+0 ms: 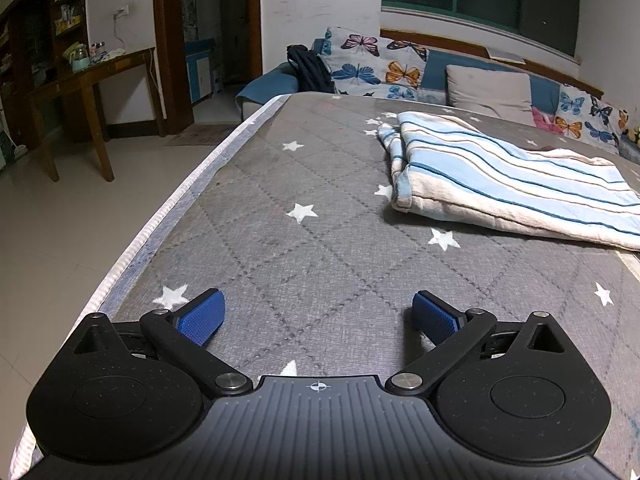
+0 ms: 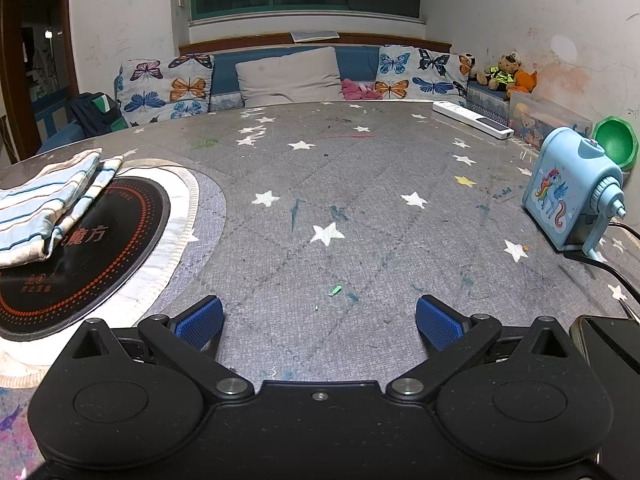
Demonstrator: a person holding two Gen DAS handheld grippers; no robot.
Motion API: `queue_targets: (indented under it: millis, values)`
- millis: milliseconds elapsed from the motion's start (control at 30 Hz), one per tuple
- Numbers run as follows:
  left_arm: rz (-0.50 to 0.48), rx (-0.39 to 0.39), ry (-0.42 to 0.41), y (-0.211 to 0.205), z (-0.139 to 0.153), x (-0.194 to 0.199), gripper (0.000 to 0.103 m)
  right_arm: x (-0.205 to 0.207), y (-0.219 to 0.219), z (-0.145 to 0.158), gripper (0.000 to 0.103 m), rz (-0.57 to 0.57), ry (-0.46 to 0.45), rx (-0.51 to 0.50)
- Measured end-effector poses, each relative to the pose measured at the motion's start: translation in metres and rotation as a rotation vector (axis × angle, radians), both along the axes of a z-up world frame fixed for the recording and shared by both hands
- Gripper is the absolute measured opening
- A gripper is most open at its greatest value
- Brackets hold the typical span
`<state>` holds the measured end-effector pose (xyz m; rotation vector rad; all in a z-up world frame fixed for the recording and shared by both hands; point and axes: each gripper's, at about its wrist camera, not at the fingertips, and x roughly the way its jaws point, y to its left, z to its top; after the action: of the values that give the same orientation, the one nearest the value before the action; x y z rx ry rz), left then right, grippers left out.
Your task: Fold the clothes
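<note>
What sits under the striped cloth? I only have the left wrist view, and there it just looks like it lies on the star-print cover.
Observer: In the right wrist view, part of the striped cloth lies over a round black induction cooktop.
Operator: Anything off to my right that I can't see?
Observer: A blue unicorn pencil sharpener stands near the table's right edge, with a black cable running past its base.
Operator: Is the right gripper holding anything?
Observer: No. The right gripper is open over bare cover, apart from the cloth.
</note>
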<state>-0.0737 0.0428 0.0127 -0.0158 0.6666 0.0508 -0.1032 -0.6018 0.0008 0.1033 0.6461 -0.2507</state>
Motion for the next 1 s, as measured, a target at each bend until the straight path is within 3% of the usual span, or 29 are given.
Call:
queue_targets:
  millis: [1000]
  values:
    - [0.005, 0.003, 0.002, 0.0005, -0.0014, 0.0006, 0.102, -0.0021, -0.0010, 0.0009, 0.103, 0.000, 0.000, 0.003]
